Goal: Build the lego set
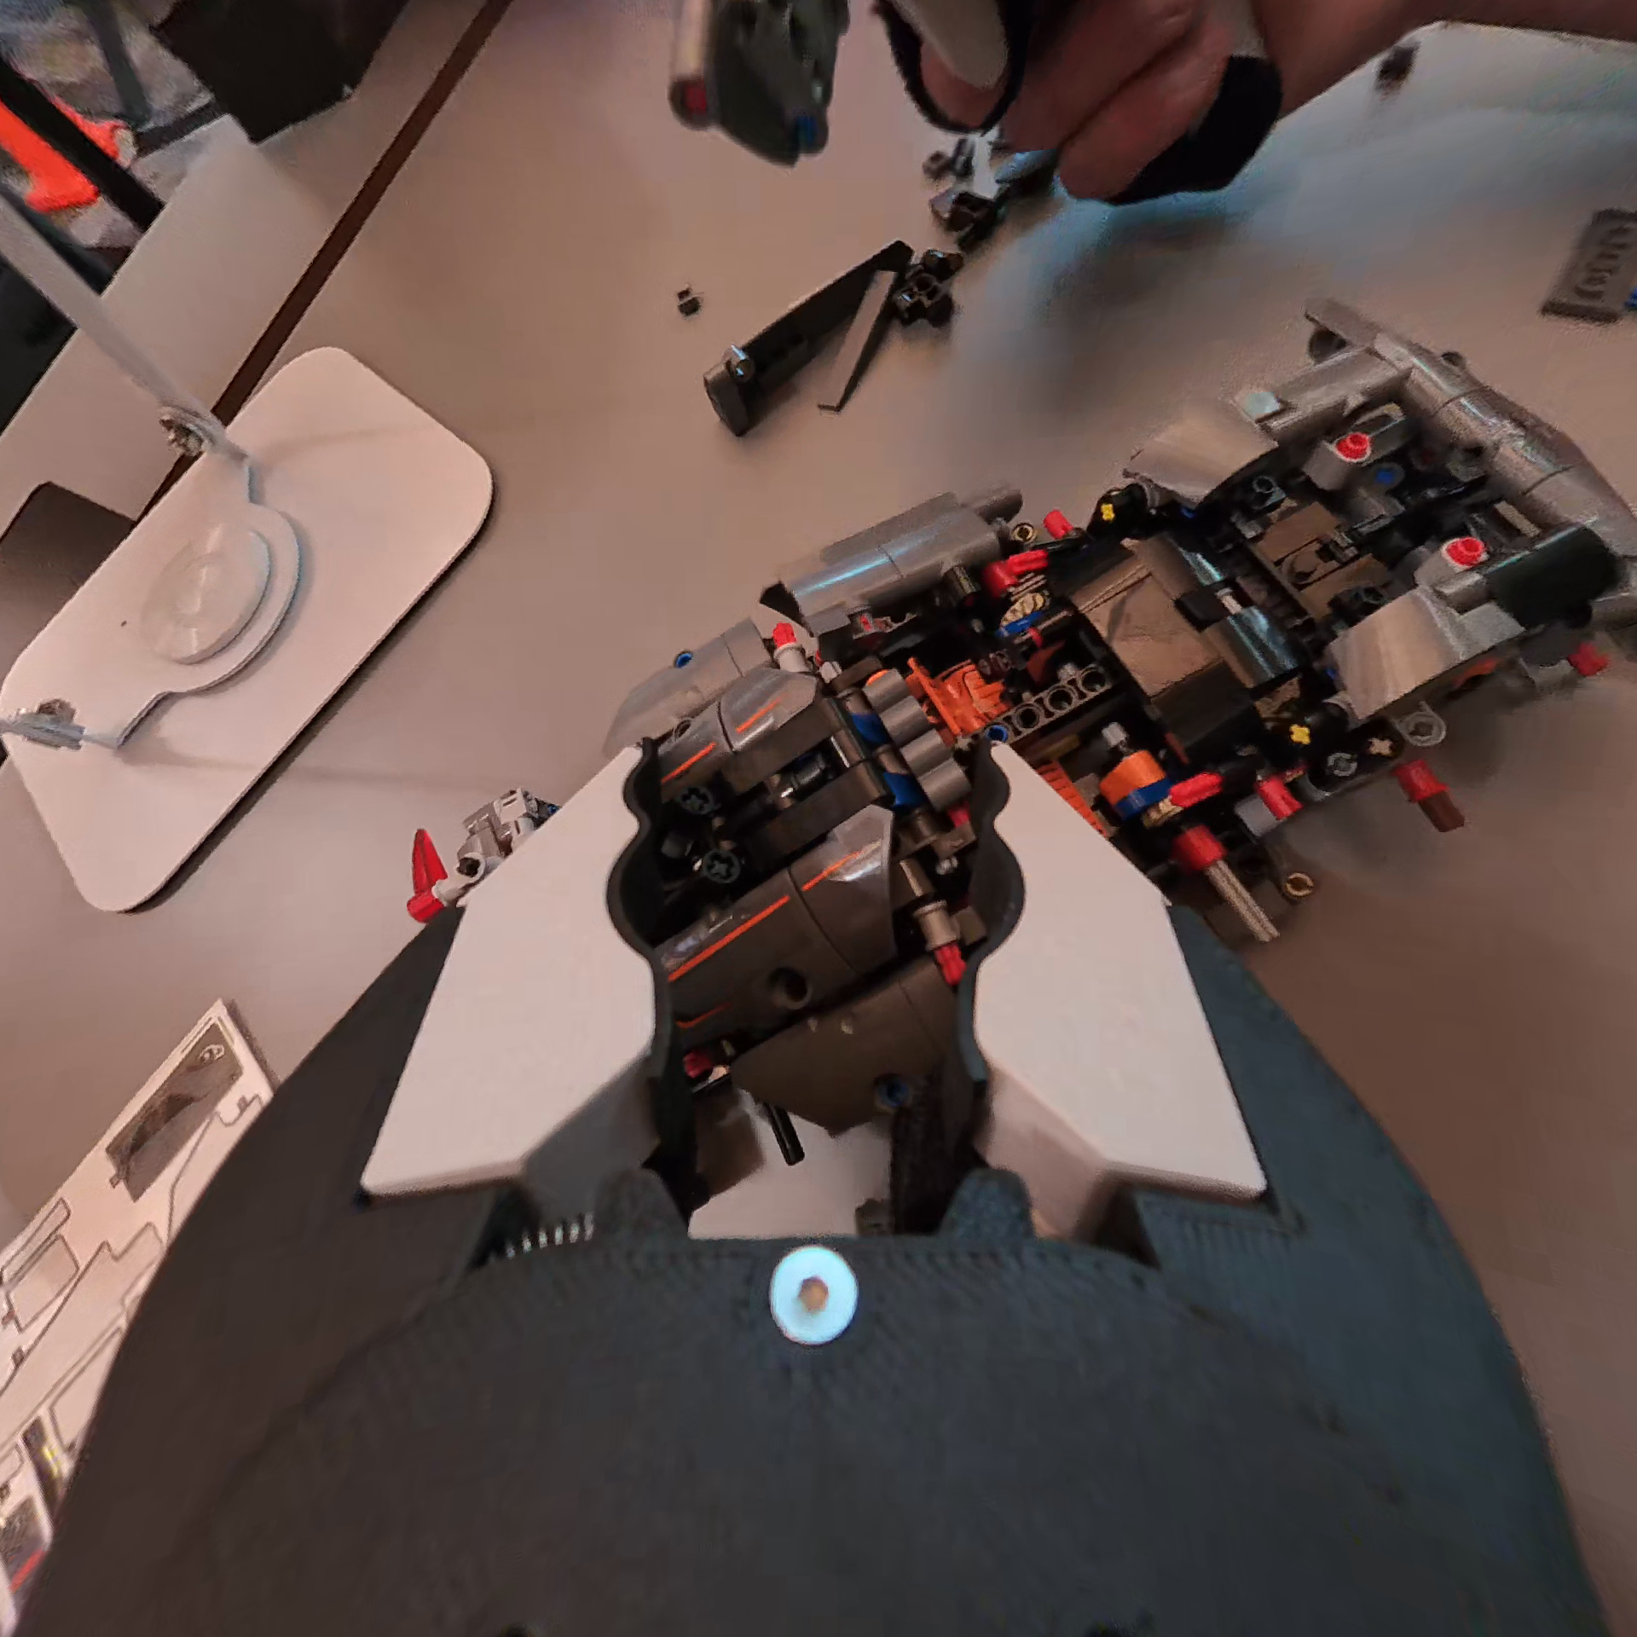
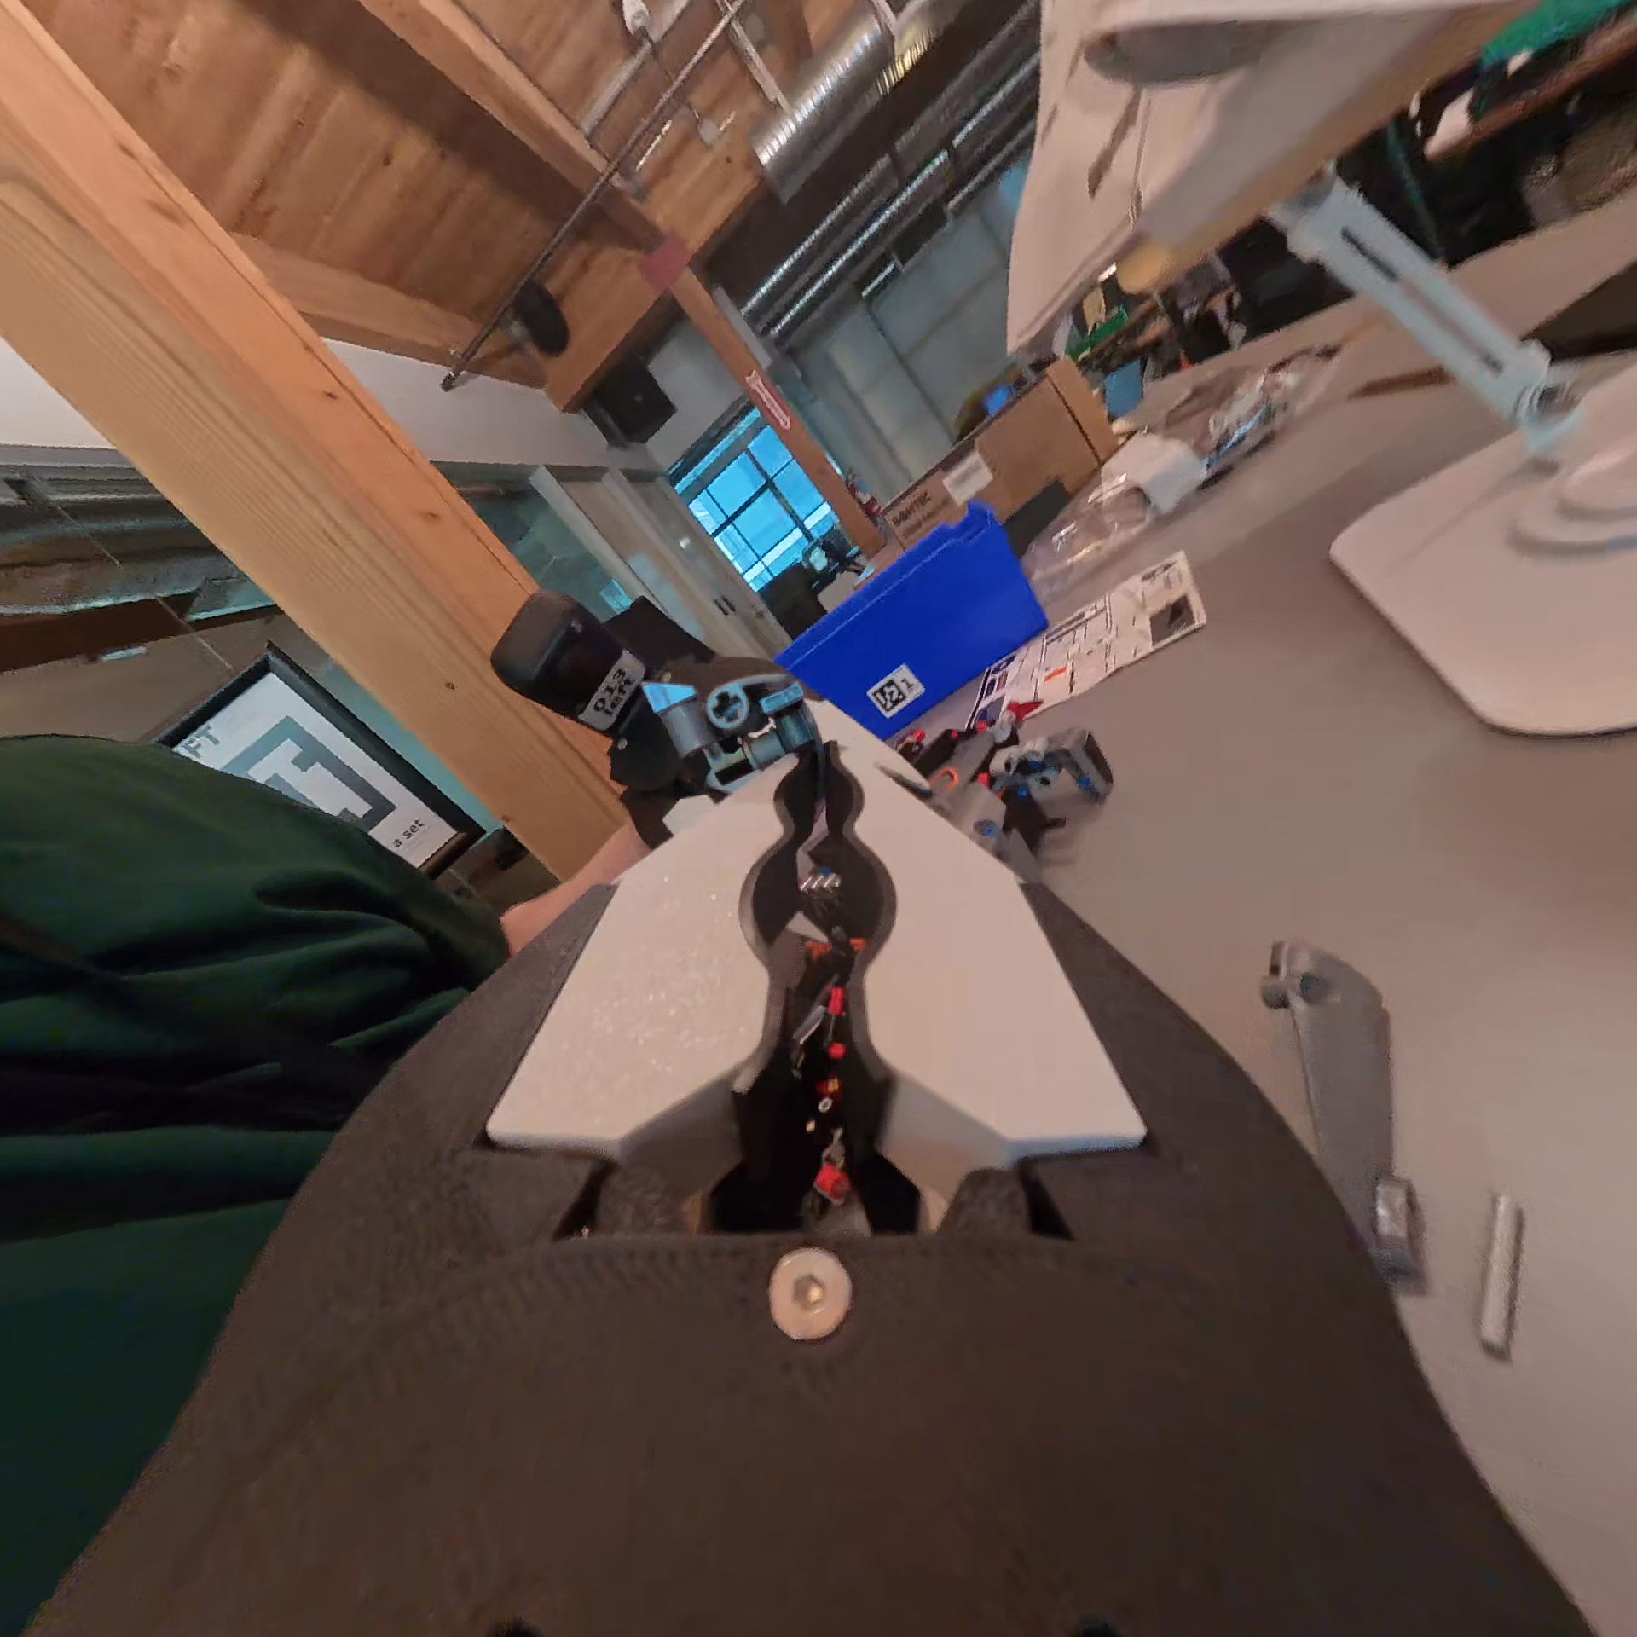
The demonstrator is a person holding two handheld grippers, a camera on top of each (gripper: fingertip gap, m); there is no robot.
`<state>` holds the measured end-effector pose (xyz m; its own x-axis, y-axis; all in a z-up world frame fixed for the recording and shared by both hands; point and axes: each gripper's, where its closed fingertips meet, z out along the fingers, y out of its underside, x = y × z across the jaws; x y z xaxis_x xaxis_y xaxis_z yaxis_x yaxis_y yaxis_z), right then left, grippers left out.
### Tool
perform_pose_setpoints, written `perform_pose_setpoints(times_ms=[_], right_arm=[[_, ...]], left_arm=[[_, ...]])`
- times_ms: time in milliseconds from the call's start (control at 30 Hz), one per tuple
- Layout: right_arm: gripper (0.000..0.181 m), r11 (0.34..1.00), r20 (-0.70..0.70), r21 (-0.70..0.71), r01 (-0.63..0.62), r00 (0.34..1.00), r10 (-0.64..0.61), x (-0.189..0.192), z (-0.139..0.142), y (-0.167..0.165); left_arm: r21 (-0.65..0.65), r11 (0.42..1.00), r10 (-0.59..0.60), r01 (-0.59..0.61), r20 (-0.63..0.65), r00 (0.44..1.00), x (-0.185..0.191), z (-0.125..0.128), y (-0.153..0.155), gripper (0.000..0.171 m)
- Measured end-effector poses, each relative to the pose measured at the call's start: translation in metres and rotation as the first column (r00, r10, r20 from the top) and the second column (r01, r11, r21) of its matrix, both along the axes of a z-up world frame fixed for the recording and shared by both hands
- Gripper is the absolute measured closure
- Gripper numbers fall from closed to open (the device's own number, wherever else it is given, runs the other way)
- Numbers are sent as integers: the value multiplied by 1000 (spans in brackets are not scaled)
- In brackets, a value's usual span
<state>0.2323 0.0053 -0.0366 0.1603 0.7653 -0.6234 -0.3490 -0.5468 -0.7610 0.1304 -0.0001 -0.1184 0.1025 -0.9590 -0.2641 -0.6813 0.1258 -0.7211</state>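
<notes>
Workshop: exposed ducts (image 2: 824,106), timber beams (image 2: 266,425), storage bin (image 2: 930,620).

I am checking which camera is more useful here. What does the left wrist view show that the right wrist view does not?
Only the left wrist view shows the whole lego car with the left gripper closed around its dark front end, the loose black pieces beyond it, and a hand above them.

Only the right wrist view shows the blue bin, the wooden beam and a green sleeve; its right gripper looks nearly closed.

Both show the grey table, the white stand base and the instruction sheet.
</notes>
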Motion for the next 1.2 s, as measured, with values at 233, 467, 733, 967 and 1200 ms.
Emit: perform_pose_setpoints(times_ms=[233,467,733,967,1200], right_arm=[[181,993,-75,7,-116,990,116,-15,8,-12],[181,953,-127,22,-302,945,302,-28,10,-34],[181,842,-116,61,-535,835,539,-49,9,-63],[181,773,-152,35,-633,762,630,-55,10,-63],[181,720,-139,-5,-694,713,687,-66,5,-64]], left_arm=[[-54,980,-189,190,24,982,-13,1,-3,103],[-143,923,-360,358,15,933,-27,3,-4,103],[-171,886,-436,431,14,900,-38,6,0,103],[-110,916,-378,387,95,921,-45,28,-1,96],[-38,931,-353,363,156,923,-35,53,-22,89]])
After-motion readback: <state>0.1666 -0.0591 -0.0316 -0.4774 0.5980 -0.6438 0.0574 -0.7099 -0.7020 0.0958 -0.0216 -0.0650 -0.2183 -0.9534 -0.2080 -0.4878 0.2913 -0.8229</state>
